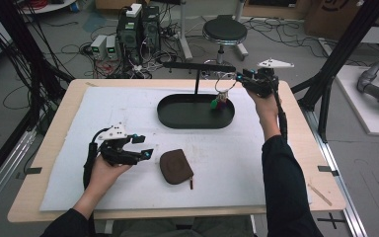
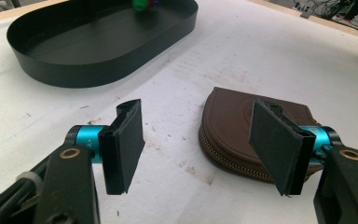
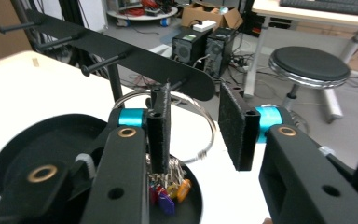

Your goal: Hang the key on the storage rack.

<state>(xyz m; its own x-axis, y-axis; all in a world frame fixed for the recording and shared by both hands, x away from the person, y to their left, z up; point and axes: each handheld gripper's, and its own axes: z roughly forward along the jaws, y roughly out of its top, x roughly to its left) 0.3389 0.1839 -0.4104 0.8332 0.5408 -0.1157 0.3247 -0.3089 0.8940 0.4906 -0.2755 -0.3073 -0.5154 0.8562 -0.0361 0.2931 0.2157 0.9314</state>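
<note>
over black tray (image 1: 177, 118), key ring (image 3: 200, 122) hanging upright from rack peg, right hand-held gripper (image 3: 193, 128) open, empty

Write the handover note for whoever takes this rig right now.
Right tool: open, at the key ring, which hangs from the last peg of the black rack; its coloured key tags dangle over the black tray.
Left tool: open, low over the white mat, beside the brown zip pouch, gripping nothing.
Done: keys on the peg.
Left: probably the pouch, untouched.
</note>
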